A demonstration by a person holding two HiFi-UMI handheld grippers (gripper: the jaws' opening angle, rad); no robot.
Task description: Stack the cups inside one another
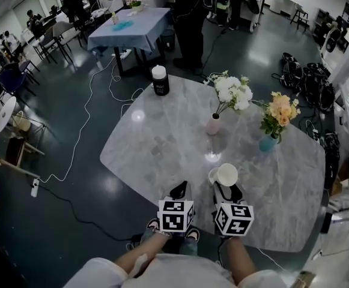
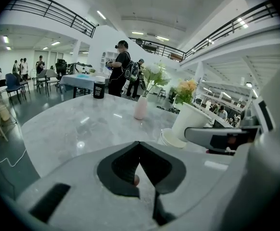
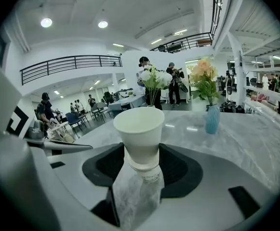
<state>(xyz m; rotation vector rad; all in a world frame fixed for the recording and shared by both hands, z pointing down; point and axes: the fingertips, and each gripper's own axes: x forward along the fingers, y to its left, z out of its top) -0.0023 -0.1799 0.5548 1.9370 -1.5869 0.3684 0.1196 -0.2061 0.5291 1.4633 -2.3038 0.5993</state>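
Observation:
My right gripper (image 1: pixel 225 189) is shut on a white paper cup (image 1: pixel 227 174), gripping it low on its body near the base; the cup's open mouth (image 3: pixel 140 121) points away from the jaws. A second white cup (image 1: pixel 212 176) shows as a rim right beside the held cup's left side, low on the grey marble table (image 1: pixel 162 143). In the left gripper view this second cup (image 2: pixel 172 138) lies under the held cup (image 2: pixel 193 121); whether they touch I cannot tell. My left gripper (image 1: pixel 179 191) hovers to the left, shut and holding nothing.
A pink vase of white flowers (image 1: pixel 214 125) and a blue vase of orange flowers (image 1: pixel 268 143) stand behind the cups. A black canister with a white lid (image 1: pixel 160 80) sits at the far edge. The table's near edge is just below the grippers.

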